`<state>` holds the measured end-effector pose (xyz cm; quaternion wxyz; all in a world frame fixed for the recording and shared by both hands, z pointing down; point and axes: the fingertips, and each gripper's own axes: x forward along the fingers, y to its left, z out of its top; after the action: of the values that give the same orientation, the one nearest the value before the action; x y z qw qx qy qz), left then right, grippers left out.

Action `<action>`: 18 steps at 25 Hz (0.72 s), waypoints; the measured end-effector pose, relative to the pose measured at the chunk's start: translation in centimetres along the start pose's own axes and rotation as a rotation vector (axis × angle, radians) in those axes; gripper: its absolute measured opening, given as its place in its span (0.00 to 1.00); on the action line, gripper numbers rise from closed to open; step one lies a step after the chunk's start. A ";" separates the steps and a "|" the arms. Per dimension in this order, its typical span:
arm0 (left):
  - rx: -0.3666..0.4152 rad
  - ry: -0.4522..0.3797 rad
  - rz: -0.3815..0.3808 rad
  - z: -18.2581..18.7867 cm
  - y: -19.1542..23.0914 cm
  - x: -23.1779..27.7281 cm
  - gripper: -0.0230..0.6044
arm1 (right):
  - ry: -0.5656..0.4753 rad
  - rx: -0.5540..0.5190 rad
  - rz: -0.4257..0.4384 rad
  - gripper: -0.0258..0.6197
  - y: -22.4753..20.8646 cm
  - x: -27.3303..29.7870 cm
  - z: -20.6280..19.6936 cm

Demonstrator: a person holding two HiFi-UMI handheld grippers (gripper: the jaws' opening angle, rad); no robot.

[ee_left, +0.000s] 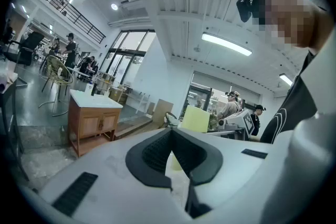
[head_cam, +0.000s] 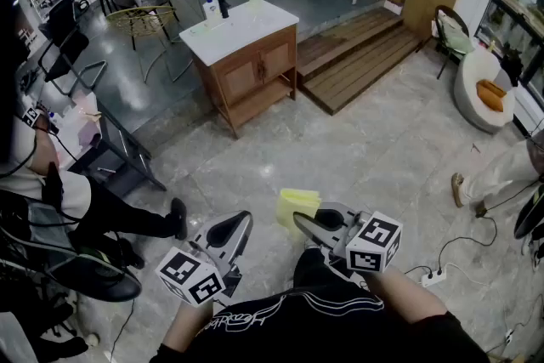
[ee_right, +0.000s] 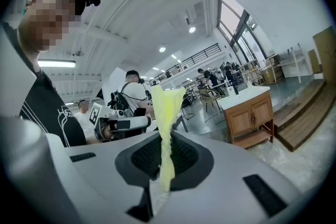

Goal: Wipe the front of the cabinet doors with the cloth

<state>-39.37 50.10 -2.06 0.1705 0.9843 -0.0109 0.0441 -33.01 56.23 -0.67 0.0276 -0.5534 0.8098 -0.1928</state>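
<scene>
Pale yellow soft cloth (head_cam: 297, 205): standing up out of the right gripper (head_cam: 299, 221), whose two jaws are pressing together on its lower part. In the right gripper view it is rising as a bunched, crumpled strip (ee_right: 168, 105) from between the dark ribbed pads (ee_right: 189, 157). It is being held low in front of the person, above the grey marbled stone floor (head_cam: 382, 149) and well apart from the cabinet.

Left gripper (head_cam: 242, 221): lying beside the right one, jaws meeting tip to tip and gripping nothing. Its own view is showing the cloth only beyond the tips.

Brown wooden cabinet with a white top (head_cam: 255, 72): standing across the floor near a low wooden platform (head_cam: 357, 55), its two panelled front doors (head_cam: 242, 77) facing the person, both closed.

White bottle (head_cam: 211, 8) and dark bottle (head_cam: 223, 4): standing upright on the cabinet top.
</scene>
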 end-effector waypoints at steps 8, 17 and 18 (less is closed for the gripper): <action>0.025 0.010 0.063 0.5 1.8 -2.3 0.05 | 0.015 -0.013 0.020 0.10 1.4 3.0 0.4; -0.019 -0.010 0.110 0.5 2.6 -2.6 0.05 | 0.018 0.011 0.041 0.10 0.6 3.9 0.7; -0.019 -0.009 0.116 0.5 2.8 -2.6 0.05 | 0.022 0.012 0.042 0.10 0.4 4.1 0.6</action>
<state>-42.00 47.34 -1.81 0.1769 0.9806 -0.0690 0.0493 -34.80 52.46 -0.66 0.0258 -0.5340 0.8203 -0.2031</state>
